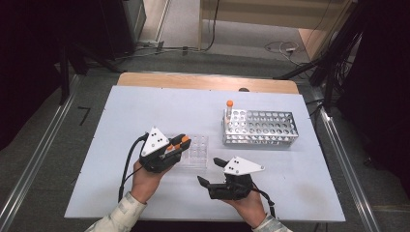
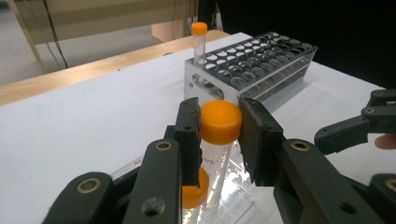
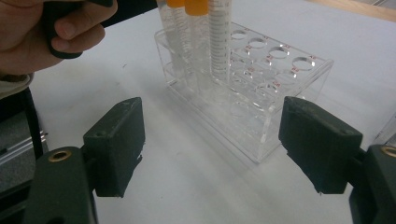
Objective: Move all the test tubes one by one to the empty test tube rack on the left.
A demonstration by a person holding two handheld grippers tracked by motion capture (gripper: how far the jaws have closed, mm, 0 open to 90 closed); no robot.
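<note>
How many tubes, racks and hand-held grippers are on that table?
Orange-capped tubes: 3 (one in the metal rack, one gripped, one beside it)
Racks: 2 (metal, clear)
Hand-held grippers: 2 (left, right)
Total: 7

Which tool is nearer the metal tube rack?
Right. The right tool sits open just in front of the metal tube rack; the left tool, clamped on an orange-capped tube, is farther off, over the clear rack.
</note>
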